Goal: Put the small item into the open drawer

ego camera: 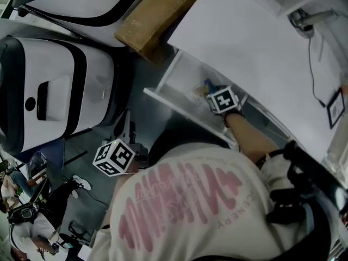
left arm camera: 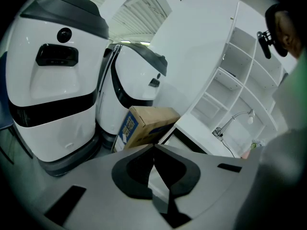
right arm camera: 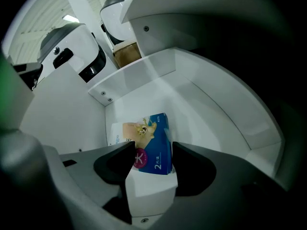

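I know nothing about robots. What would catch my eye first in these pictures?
First, the bright blue packet lying in the open white drawer, right between the open jaws of the right gripper. Next, the big white machines with black bands at the left of the head view, with a cardboard box beside them. The left gripper, jaws together and empty, hangs near those machines.
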Available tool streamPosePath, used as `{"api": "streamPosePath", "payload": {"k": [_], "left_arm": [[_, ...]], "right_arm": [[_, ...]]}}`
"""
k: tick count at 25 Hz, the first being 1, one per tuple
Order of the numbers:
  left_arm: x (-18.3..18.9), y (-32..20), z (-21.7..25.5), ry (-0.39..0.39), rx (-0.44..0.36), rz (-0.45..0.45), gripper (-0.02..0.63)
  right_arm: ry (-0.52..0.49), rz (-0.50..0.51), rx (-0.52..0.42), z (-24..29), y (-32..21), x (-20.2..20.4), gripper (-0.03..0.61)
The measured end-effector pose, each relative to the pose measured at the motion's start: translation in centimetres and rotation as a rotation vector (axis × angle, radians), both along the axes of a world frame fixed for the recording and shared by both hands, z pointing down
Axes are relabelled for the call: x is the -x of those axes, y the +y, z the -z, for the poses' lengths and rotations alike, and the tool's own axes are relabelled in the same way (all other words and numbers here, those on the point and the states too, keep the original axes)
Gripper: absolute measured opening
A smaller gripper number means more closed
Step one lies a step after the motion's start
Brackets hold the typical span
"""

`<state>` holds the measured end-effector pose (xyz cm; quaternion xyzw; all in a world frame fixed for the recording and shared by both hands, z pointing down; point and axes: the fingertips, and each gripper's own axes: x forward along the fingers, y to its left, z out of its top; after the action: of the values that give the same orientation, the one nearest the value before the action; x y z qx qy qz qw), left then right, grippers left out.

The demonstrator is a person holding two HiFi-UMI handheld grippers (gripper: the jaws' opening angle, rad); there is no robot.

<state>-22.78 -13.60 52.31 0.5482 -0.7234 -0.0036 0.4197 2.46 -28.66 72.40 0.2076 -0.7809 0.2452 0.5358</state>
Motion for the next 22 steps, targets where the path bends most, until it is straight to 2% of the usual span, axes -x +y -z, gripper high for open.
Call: {"api": "streamPosePath", "payload": {"k": [22], "left_arm": [[-0.2, -0.4, -0.5, 0.009, 0.006, -0.011, 0.03]], "right_arm": [[0.021, -0.014, 0.029, -1.2, 0.4, -0.3, 0.249]]}}
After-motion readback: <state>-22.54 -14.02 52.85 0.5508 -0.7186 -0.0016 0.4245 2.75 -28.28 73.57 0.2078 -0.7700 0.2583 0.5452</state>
